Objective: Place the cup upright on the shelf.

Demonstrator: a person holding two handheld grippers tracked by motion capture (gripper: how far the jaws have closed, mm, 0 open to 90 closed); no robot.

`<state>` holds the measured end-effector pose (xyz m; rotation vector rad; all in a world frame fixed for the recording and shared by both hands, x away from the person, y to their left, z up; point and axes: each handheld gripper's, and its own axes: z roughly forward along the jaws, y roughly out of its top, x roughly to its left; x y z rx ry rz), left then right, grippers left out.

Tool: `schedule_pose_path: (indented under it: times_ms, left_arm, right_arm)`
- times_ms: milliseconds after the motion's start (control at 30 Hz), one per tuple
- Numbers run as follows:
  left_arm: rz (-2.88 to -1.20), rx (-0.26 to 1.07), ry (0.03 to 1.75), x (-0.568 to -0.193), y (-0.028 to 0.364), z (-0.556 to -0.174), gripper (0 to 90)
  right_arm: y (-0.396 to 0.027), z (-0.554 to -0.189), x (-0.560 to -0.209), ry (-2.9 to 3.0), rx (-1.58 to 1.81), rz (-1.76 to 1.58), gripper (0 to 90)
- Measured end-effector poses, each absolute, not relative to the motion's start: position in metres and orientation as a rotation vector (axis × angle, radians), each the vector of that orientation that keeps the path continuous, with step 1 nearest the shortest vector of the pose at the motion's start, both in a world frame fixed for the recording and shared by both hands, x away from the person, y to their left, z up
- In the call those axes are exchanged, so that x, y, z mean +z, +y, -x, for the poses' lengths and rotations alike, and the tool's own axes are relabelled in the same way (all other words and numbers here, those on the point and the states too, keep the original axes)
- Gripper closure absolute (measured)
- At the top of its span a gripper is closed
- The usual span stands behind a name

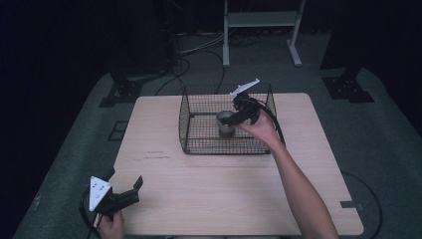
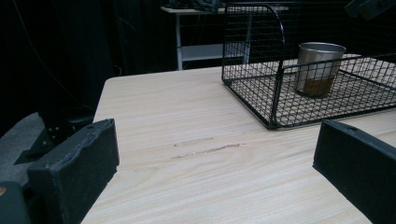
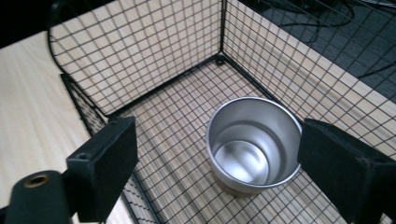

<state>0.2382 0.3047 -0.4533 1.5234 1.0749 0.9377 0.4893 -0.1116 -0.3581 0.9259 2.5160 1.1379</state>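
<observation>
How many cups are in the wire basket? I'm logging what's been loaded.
1: a metal cup stands upright on the floor of the wire basket, below the open right gripper. Nothing else lies inside.

A shiny brushed-metal cup (image 3: 253, 144) stands in a black wire-mesh basket (image 3: 154, 56) on a pale, matt wood-grain table (image 2: 187, 154).

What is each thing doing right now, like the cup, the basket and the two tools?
Metal cup: upright, empty, standing inside the basket, not gripped.
Wire basket: open on top, sitting on the table, holding the cup.
Right tool: open, jaws apart above the cup inside the basket.
Left tool: open, holding nothing, at the near left corner of the table.
Wooden table: a faint scuff mark near the basket.
</observation>
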Motion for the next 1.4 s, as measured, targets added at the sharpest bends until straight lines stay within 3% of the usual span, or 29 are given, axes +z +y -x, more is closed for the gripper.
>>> schedule_pose_path:
  times_ms: [1400]
  left_arm:
    - [-1.537, 0.943, 1.068, -0.453, 0.303, -0.239, 0.0]
  right_arm:
    - [-0.149, -0.429, -0.361, 2.530, 1.157, -0.839, 11.8]
